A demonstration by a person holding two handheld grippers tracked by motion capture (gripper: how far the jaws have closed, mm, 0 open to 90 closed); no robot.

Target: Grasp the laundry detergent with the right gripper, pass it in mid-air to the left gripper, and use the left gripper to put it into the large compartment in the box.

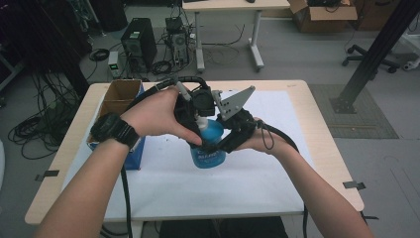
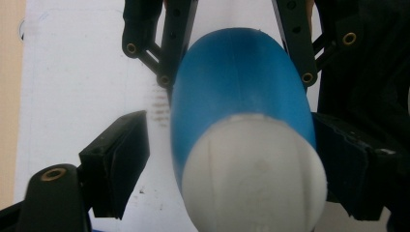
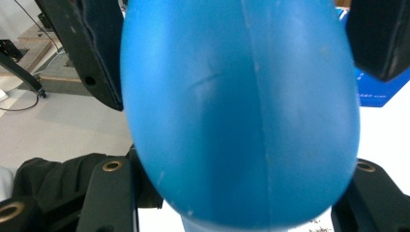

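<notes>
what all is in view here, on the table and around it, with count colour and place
blue plastic bottle with white cap: one, blue and white, upright mid-table between both grippers
open cardboard box with blue sides: one, brown inside, left edge of table
white paper sheet: one, white, covering the tabletop
light wooden table: one, tan, centre
black computer tower: one, black, floor beyond table
second light table: one, tan top on white legs, far back
brown cardboard box: one, brown, far right floor
black wristwatch: one, black, left wrist
left gripper: one, black, jaws either side of bottle's cap end
right gripper: one, black, jaws flanking bottle's body
</notes>
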